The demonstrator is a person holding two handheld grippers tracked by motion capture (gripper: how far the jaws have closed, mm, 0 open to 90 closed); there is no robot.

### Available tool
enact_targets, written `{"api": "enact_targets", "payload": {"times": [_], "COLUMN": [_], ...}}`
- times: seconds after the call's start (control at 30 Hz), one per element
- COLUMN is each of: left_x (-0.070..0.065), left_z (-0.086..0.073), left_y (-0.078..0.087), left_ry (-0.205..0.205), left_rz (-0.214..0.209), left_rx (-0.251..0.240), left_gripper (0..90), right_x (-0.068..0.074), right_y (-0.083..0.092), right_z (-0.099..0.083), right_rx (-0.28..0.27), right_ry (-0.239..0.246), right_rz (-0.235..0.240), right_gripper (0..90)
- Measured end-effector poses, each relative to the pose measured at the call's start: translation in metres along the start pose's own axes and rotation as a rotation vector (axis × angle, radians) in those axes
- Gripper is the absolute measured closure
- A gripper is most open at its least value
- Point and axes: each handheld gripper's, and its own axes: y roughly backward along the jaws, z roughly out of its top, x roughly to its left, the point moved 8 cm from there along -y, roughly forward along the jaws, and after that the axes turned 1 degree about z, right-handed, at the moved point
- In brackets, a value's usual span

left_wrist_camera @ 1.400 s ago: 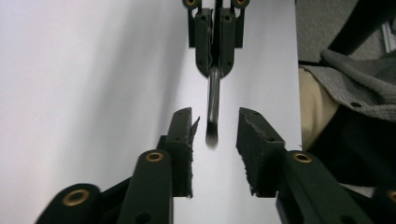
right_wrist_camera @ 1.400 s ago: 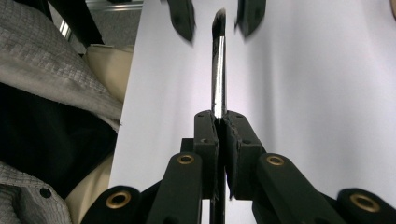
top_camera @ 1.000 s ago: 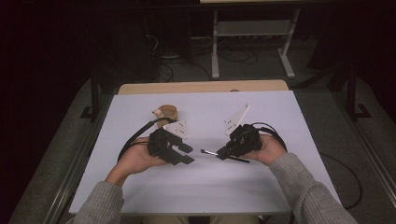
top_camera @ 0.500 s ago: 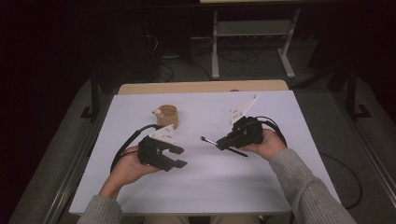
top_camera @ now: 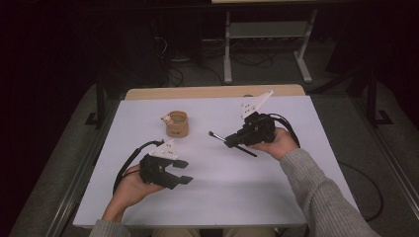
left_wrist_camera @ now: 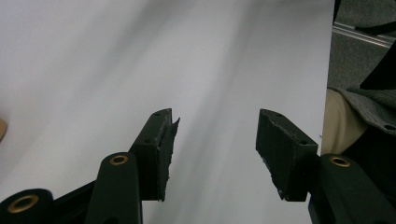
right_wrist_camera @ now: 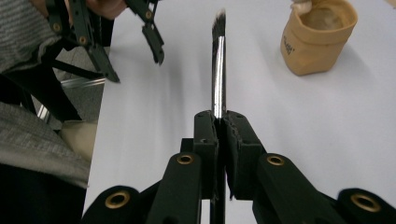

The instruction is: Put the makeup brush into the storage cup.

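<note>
My right gripper [top_camera: 233, 141] [right_wrist_camera: 219, 122] is shut on a slim makeup brush [top_camera: 232, 144] [right_wrist_camera: 218, 79], held above the white table at centre right with its bristle tip pointing left toward a small tan pouch [top_camera: 177, 124] [right_wrist_camera: 317, 37]. The pouch stands upright and open behind the table's middle, with a small pale object at its rim. My left gripper [top_camera: 182, 171] [left_wrist_camera: 215, 144] is low at the front left, open with nothing between its jaws, well apart from pouch and brush. It also appears far off at the top left of the right gripper view [right_wrist_camera: 135, 42].
The white table top [top_camera: 222, 197] has a wooden strip [top_camera: 212, 92] along its far edge. Behind it stand a metal frame [top_camera: 267, 44] and cables on the dark floor. Grey sleeves enter from the bottom.
My left gripper has drawn back toward the front left, away from the pouch, and stands open. My right gripper with the brush has lifted slightly toward the back right.
</note>
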Motion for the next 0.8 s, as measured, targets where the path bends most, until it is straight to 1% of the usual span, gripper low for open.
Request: {"api": "enact_targets", "payload": {"times": [0.17, 0.2, 0.33, 0.47, 0.53, 0.63, 0.7, 0.73, 0.8], "left_x": [0.000, 0.000, 0.000, 0.001, -0.001, -0.002, -0.001, 0.000, 0.001], "left_z": [-0.006, -0.007, -0.014, -0.018, -0.019, -0.021, -0.024, -0.025, -0.027], "left_y": [0.002, 0.001, -0.001, -0.003, -0.004, -0.006, -0.006, -0.006, -0.006], "left_ry": [0.010, 0.019, 0.028, 0.030, 0.031, 0.027, 0.029, 0.024, 0.033], "left_rz": [0.009, 0.013, 0.019, 0.024, 0.021, 0.020, 0.022, 0.023, 0.026], "left_rx": [-0.014, -0.019, -0.015, -0.018, -0.023, -0.015, -0.009, -0.006, -0.011], "left_gripper": [45.1, 45.0, 43.5, 42.1, 42.0, 41.3, 41.0, 40.6, 40.5], "right_x": [-0.004, -0.006, -0.012, -0.016, -0.018, -0.020, -0.022, -0.023, -0.026], "right_y": [-0.001, -0.001, -0.001, -0.003, -0.006, -0.008, -0.009, -0.010, -0.010], "right_z": [0.008, 0.010, 0.017, 0.025, 0.028, 0.035, 0.040, 0.042, 0.046], "right_rx": [-0.022, -0.027, -0.045, -0.061, -0.059, -0.058, -0.068, -0.069, -0.073], "right_ry": [-0.004, 0.000, -0.013, -0.014, -0.017, -0.013, -0.008, -0.009, -0.011], "right_rz": [-0.001, -0.001, -0.007, -0.009, -0.013, -0.018, -0.022, -0.021, -0.026], "right_gripper": [82.8, 82.7, 82.7, 82.8, 82.7, 82.7, 82.7, 82.7, 82.7]}}
